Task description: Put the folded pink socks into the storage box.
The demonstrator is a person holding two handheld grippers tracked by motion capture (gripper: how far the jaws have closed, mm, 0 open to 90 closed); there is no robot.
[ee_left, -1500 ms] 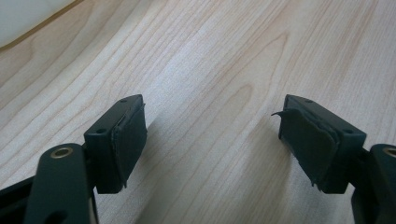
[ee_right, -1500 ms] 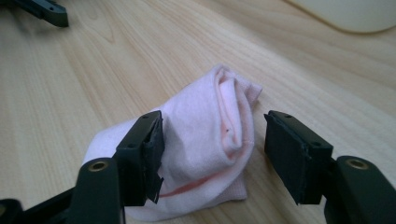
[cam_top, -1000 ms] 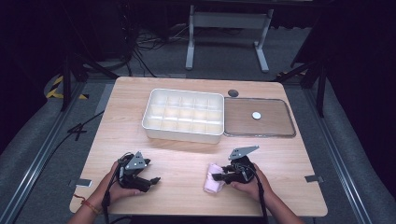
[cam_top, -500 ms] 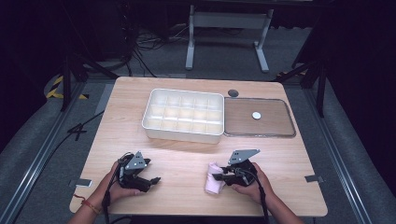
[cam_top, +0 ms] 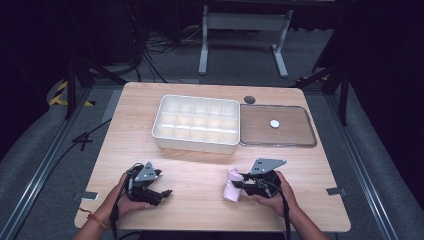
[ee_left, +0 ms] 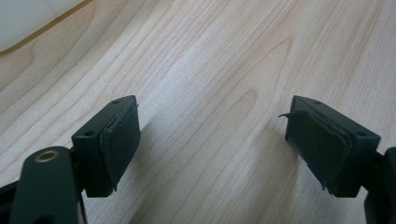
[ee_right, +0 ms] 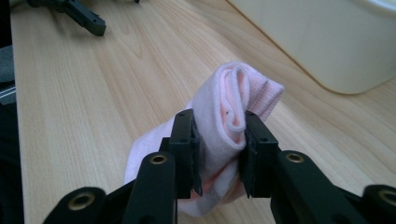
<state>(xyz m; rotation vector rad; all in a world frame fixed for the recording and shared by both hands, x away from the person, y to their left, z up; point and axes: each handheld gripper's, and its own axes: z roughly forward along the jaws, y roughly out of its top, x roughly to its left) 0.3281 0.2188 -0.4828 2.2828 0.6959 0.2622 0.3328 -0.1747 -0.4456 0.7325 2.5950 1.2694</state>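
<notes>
Right now my right gripper [ee_right: 219, 154] is clenched on a folded pink cloth [ee_right: 229, 107], lying on the wooden table [cam_top: 200, 172] near its front edge. My left gripper [ee_left: 210, 140] rests over bare wood with its jaws spread wide, gripping nothing. Farther back sits a white divided box [cam_top: 196, 122], its compartments bare, and beside it a shallow tray [cam_top: 295, 137] holding one small white disc [cam_top: 274, 123].

Left gripper [ee_left: 210, 140] jaws spread wide over bare wooden table [ee_left: 224, 60]. Pads [ee_left: 122, 140] worn, frayed at edges. White box [ee_left: 28, 18] corner at 11 o'clock.
</notes>
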